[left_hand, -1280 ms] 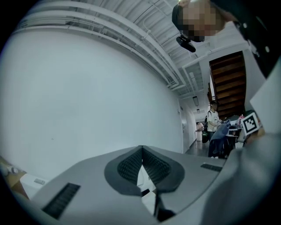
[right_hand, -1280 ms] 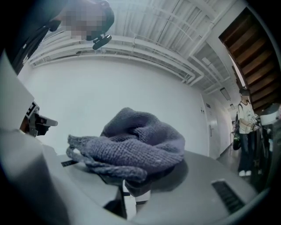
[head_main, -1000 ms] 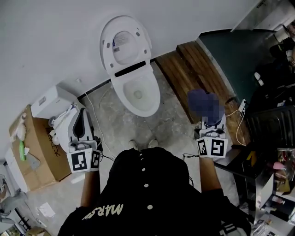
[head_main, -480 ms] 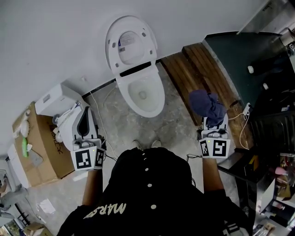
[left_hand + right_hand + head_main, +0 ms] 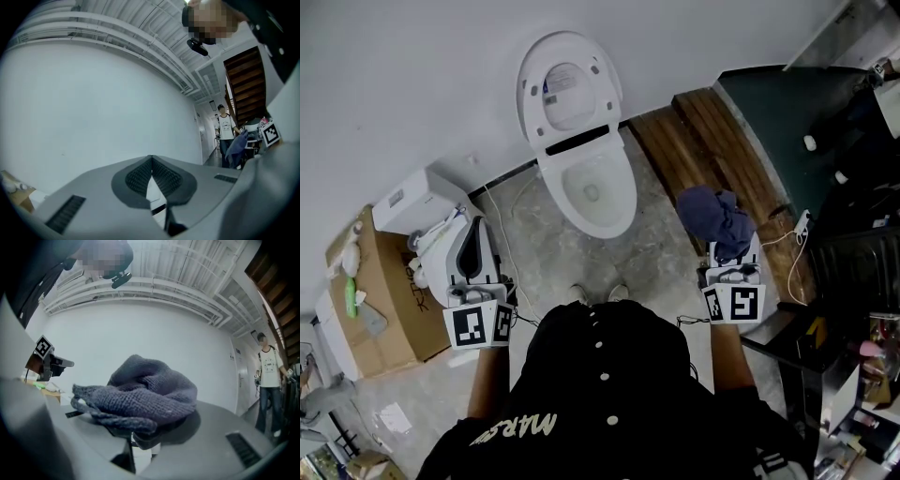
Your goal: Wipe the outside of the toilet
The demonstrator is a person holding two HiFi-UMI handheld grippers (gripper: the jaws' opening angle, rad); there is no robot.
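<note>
Right hand-held gripper [image 5: 140, 439] pinches blue cloth [image 5: 145, 394]; left hand-held gripper [image 5: 151, 168] closed, empty; shirt [image 5: 600, 394] reads "MARS".

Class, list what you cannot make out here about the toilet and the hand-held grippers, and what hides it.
Head view: outer sides and base of the toilet, hidden under its own bowl from this steep angle.
Head view: print on the lid label, too small to read.
Right gripper view: fingertips of the right hand-held gripper, covered by the blue knitted cloth it clamps.
</note>
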